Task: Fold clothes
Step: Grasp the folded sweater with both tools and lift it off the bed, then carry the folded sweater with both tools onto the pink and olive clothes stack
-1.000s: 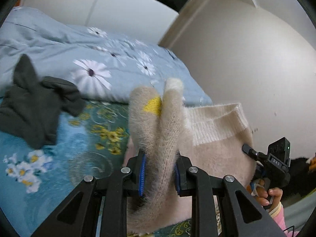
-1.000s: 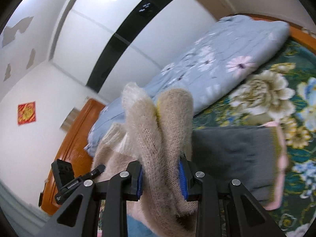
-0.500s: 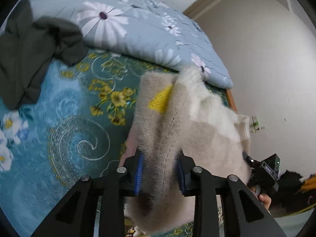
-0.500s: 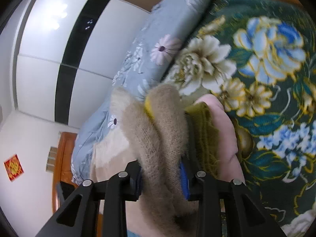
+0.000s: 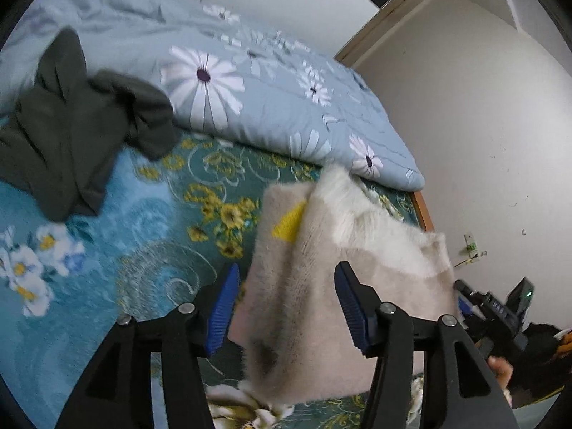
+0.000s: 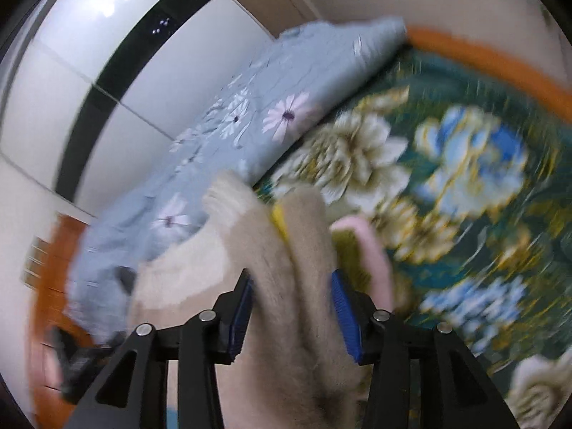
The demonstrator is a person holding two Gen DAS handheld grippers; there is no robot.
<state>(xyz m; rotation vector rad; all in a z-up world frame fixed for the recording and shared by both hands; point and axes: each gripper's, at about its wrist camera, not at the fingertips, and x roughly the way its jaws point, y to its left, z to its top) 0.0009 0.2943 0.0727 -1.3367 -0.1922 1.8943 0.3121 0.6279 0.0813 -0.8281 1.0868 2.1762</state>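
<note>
Left gripper [image 5: 284, 307]: jaws clenched on beige sweater [image 5: 321, 286] half second ago, now spread wide, fabric loose between blue pads [image 5: 221, 307]. Right gripper [image 6: 291, 312]: jaws also parted, no longer pinching; view blurred. Sweater lies on bed [image 5: 125, 250], near right side, partly over pink-edged garment [image 6: 371, 250]. Dark garment [image 5: 71, 132] far left, crumpled, unfolded. Judgement: fold just laid down and released; sweater likely near done, dark garment next.
</note>
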